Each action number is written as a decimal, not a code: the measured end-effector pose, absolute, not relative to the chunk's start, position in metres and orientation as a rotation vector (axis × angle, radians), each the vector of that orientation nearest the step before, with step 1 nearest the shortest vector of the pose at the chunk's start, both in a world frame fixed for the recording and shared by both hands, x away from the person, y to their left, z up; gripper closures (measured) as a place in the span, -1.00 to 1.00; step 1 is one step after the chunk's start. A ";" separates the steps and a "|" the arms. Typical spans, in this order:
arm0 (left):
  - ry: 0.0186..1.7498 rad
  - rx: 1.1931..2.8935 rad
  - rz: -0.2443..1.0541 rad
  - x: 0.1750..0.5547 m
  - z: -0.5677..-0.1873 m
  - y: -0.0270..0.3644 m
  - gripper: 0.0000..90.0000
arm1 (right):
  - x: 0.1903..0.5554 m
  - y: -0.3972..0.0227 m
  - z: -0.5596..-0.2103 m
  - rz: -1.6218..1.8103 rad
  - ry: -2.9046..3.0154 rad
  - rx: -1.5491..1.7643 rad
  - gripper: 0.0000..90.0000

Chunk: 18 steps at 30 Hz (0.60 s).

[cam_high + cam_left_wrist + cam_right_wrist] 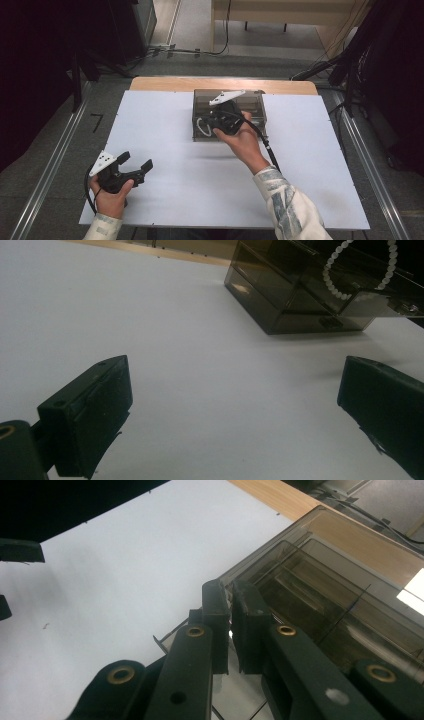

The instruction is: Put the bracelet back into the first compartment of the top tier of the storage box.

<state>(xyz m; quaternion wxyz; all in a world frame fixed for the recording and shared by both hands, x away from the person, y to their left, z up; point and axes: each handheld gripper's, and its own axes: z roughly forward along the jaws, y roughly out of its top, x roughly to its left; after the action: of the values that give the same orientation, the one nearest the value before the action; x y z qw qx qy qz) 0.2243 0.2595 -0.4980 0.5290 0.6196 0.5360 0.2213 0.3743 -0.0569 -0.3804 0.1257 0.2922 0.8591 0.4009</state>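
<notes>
White table sheet (165, 125) lies bare across the frame's left and lower middle. One smoky translucent plastic box (252, 102) sits upper centre, one white bead loop (357, 267) on it. Right gripper (230, 612) pinches something pale there; left gripper (134, 162) spread, lower left

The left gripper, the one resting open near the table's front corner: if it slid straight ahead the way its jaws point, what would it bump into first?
Probably nothing nearby: the left gripper faces bare white table. The smoky box with the white bead loop sits off to the right of that line, though depth is hard to judge.
</notes>
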 end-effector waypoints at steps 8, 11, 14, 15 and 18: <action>1.280 1.480 0.528 0.224 -0.498 0.259 -0.96 | 0.379 -0.055 -0.387 1.119 2.514 0.860 0.84; 1.280 1.480 0.528 0.224 -0.498 0.259 -0.96 | 0.380 -0.055 -0.388 1.103 2.515 0.863 0.84; 1.281 1.479 0.529 0.224 -0.498 0.259 -0.96 | 0.381 -0.055 -0.389 1.087 2.513 0.875 0.76; 1.280 1.480 0.530 0.224 -0.498 0.260 -0.96 | 0.382 -0.056 -0.390 1.084 2.518 0.877 0.74; 1.281 1.480 0.530 0.224 -0.498 0.260 -0.96 | 0.382 -0.057 -0.390 1.086 2.512 0.884 0.69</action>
<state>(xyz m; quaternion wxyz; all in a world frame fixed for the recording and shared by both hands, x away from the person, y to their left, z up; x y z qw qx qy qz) 0.2242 0.2597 -0.4980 0.5288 0.6194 0.5362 0.2217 0.3820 -0.0566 -0.3896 0.1322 0.3047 0.8658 0.3742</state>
